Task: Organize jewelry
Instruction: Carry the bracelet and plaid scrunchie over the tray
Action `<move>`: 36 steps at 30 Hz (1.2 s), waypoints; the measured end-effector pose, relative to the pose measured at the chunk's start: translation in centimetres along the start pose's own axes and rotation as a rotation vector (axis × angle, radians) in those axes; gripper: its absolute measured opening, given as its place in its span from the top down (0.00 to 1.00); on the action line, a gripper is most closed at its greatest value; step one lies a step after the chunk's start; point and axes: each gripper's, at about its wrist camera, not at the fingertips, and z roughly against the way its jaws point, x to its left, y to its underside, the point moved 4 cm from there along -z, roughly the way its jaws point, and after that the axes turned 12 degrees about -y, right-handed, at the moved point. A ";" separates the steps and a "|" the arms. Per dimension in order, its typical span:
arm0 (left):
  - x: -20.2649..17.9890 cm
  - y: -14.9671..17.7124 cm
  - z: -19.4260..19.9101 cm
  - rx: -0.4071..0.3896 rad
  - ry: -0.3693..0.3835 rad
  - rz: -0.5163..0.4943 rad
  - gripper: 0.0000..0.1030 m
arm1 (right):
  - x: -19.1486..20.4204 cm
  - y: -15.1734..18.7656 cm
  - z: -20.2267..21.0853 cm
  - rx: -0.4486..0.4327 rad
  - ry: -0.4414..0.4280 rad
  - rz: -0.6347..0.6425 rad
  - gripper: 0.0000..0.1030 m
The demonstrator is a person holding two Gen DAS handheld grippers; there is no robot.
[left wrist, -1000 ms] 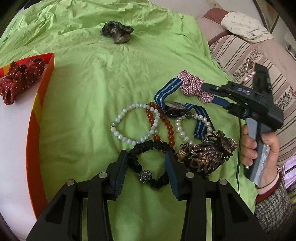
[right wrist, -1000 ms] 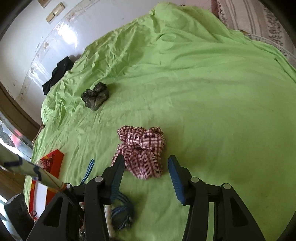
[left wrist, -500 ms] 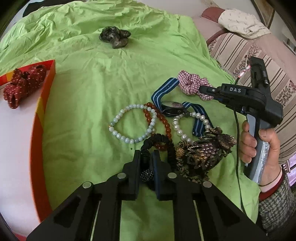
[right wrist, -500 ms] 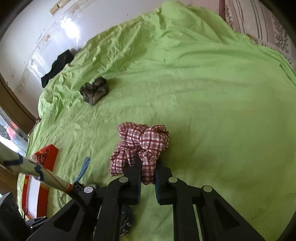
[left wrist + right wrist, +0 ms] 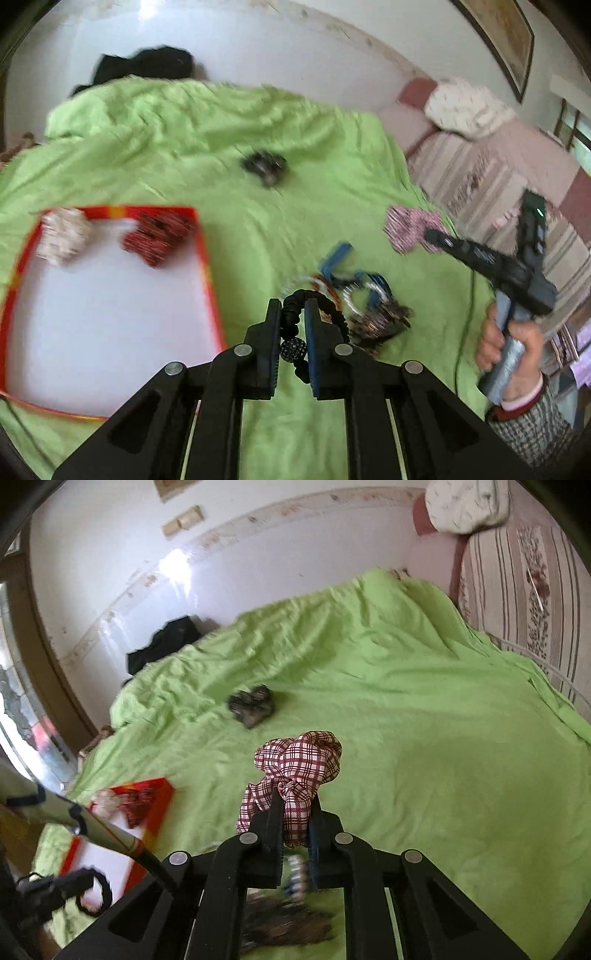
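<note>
My left gripper (image 5: 292, 314) is shut on a black beaded bracelet (image 5: 293, 349) and holds it lifted above the green cloth (image 5: 258, 229). My right gripper (image 5: 295, 805) is shut on a red-and-white checked scrunchie (image 5: 299, 760), also lifted; it shows in the left wrist view (image 5: 410, 225) too. A red-rimmed white tray (image 5: 103, 295) at the left holds a red dotted scrunchie (image 5: 159, 236) and a pale one (image 5: 62, 236). A heap of pearl and orange bracelets, a blue striped watch (image 5: 351, 277) and a brown jewelled clip (image 5: 380, 325) lies on the cloth.
A dark green scrunchie (image 5: 264, 166) lies further back on the cloth, also seen in the right wrist view (image 5: 251, 705). A black garment (image 5: 144, 68) lies by the wall. A striped sofa (image 5: 498, 177) with a cushion stands at the right.
Both grippers closed on their items and have lifted them off the cloth. The left gripper has swung up and left, bringing the tray more into view.
</note>
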 end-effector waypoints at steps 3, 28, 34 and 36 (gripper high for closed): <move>3.2 -0.8 1.3 -0.023 -0.053 0.032 0.89 | 2.8 0.0 -0.2 0.027 -0.034 0.029 0.89; 25.5 -0.3 -4.7 0.120 -0.357 0.339 0.88 | 21.9 8.6 -20.7 0.465 -0.239 0.115 0.89; 26.2 -0.6 -4.8 0.118 -0.402 0.331 0.88 | 23.6 9.2 -24.7 0.502 -0.223 0.121 0.89; 26.4 -0.7 -5.1 0.120 -0.409 0.327 0.88 | 23.8 9.2 -25.7 0.507 -0.215 0.122 0.89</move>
